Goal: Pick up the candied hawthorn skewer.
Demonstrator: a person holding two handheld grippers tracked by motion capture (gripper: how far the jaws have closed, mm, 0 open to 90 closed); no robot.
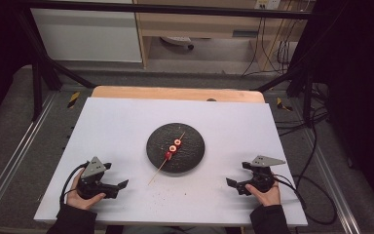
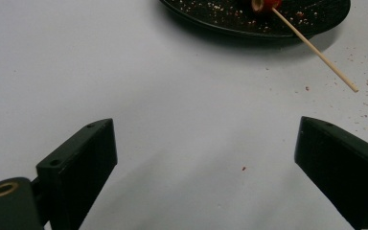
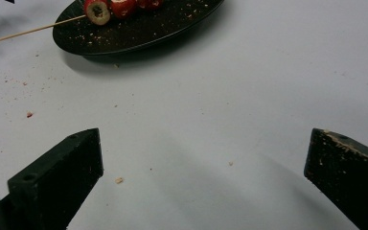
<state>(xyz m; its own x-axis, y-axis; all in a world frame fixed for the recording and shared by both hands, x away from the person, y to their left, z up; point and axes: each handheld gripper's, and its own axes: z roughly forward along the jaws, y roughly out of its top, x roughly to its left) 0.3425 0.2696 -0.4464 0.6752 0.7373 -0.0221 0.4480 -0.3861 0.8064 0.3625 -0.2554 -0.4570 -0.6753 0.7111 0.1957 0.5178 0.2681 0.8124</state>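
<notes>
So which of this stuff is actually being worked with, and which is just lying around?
In the job:
skewer with red fruit pieces
black plate beneath it
left gripper, open
right gripper, open

Lying about:
crumbs on the white table
cables beside the table

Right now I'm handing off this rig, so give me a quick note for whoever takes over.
Left gripper: open, holding nothing, resting on the white table at its near left.
Right gripper: open, holding nothing, resting at the near right.
Black plate: at the table's middle, between the two grippers and farther off. A wooden skewer lies across it with red fruit pieces threaded on; its bare end sticks out over the near rim towards the left gripper.
Done: nothing is gripped; crumbs lie on the plate and the table.
Left: probably reaching in for the skewer and the fruit, the left gripper being nearer the bare end.
</notes>
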